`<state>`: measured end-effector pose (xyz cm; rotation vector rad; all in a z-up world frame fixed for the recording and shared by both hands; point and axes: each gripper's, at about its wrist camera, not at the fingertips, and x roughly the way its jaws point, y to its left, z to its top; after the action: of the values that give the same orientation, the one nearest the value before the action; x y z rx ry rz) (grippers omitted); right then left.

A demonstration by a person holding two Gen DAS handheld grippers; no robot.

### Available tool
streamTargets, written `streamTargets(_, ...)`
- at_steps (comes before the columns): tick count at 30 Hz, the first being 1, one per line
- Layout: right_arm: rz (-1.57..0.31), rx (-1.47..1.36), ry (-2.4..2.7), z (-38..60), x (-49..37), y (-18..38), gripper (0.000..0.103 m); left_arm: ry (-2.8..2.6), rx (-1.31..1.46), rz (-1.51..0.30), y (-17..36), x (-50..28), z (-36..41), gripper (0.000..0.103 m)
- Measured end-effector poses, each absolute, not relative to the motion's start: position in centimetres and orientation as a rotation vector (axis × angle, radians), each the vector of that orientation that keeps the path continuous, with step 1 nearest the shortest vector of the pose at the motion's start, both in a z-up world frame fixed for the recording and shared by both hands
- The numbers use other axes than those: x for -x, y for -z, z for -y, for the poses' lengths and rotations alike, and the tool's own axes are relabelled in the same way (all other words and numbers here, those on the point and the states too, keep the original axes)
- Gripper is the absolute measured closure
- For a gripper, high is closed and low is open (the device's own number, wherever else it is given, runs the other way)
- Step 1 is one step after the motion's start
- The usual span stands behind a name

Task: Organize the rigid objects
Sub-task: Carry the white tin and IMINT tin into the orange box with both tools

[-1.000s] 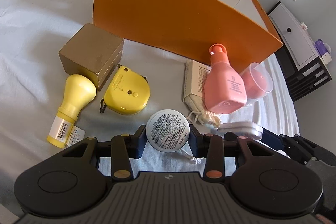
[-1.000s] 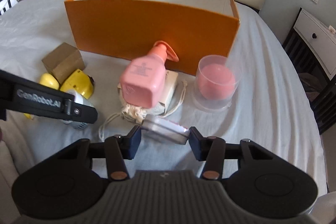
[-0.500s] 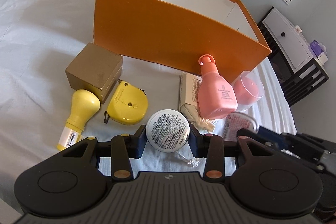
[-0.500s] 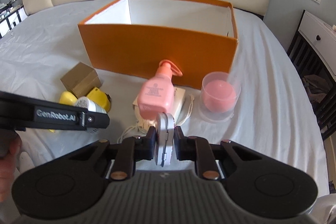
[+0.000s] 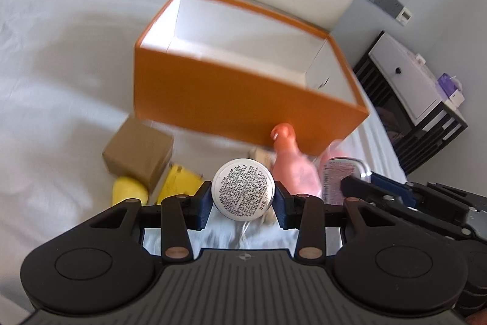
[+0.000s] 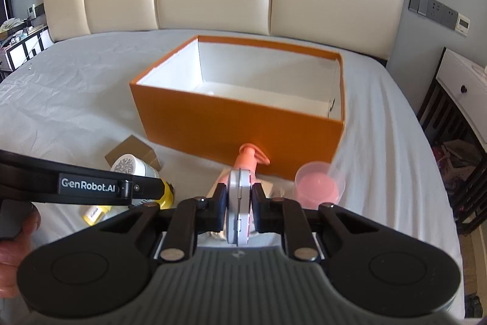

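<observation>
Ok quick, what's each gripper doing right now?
Left gripper: shut on the round tin.
Right gripper: shut on the flat silver case, held on edge.

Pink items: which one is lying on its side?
The pink bottle, down on the bed with its cap toward the orange box. The pink cup beside it stands upright, mouth up.
</observation>
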<state>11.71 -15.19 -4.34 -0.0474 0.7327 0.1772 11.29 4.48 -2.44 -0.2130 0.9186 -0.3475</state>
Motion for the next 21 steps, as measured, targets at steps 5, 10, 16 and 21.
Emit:
streamTargets(5,-0.662,0.075,-0.18,15.1,-13.5,2.2,0.088,0.382,0.185,-0.83,-0.5,-13.3,-3.3,0.057)
streamTargets(10,-0.585,0.106,-0.163,15.2,-16.1,-0.1,0.088,0.393,0.206,-0.754,-2.7,-16.1,-2.7,0.057)
streamTargets(16,-0.56,0.106,-0.132,15.3,-20.3,-1.1,0.088,0.397,0.239,-0.712,-3.9,-19.9,-2.2,0.057)
streamTargets(21,-0.607,0.093,-0.104,15.4,-24.1,0.0,0.088,0.403,0.21,-0.727,-3.1,-22.7,-1.1,0.057)
